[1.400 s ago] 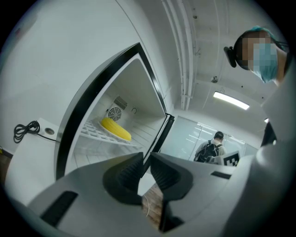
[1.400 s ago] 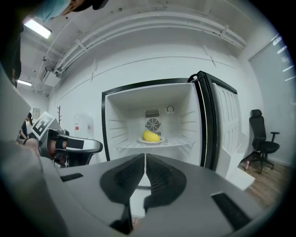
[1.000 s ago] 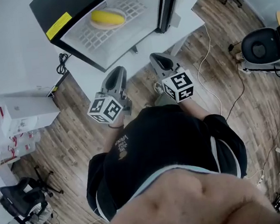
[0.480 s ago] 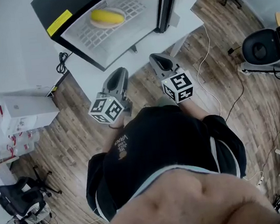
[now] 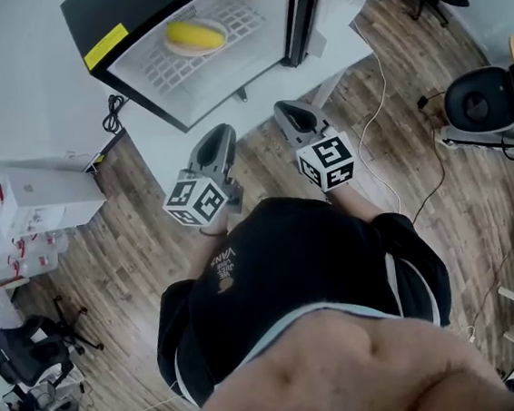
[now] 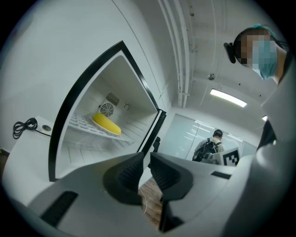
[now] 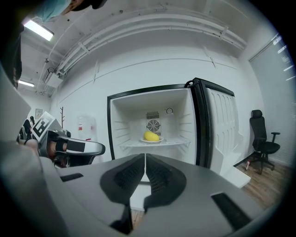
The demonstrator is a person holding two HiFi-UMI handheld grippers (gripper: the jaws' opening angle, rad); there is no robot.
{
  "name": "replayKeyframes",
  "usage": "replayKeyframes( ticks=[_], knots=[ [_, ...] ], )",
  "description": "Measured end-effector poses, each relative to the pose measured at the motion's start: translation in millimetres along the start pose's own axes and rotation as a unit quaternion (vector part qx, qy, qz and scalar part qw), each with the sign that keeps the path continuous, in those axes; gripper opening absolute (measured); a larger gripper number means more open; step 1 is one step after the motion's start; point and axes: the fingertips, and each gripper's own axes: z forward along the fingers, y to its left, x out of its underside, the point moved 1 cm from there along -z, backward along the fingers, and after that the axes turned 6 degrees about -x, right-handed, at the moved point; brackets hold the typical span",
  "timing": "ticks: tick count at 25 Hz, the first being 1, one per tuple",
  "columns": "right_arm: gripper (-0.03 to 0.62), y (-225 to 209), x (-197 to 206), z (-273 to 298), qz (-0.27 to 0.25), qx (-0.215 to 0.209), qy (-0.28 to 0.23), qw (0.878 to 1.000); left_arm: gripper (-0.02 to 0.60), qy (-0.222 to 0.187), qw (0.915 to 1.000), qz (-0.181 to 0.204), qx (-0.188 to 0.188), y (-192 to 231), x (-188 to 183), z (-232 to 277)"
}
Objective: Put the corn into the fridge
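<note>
Now the left tongs and right tongs hover clenched, empty, at six o'clock, clear of the open black-edged white fridge holding the yellow corn cob.

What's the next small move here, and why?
Probably move the right gripper to the open fridge door and push it shut: the corn already lies on a plate inside, and the left gripper is empty too.
</note>
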Motion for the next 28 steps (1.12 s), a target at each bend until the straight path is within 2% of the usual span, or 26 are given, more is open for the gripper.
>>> replayKeyframes(
  ticks=[16,28],
  knots=[
    [0.017,1,-3,-21,-0.012,-0.039,0.005,0.999,0.054,-0.023,0.9989,-0.004,-0.041,-22,7,-15],
    [0.012,9,5,-33,-0.016,-0.055,0.016,0.998,0.054,-0.027,0.9985,-0.004,-0.048,-34,14,-26]
  ],
)
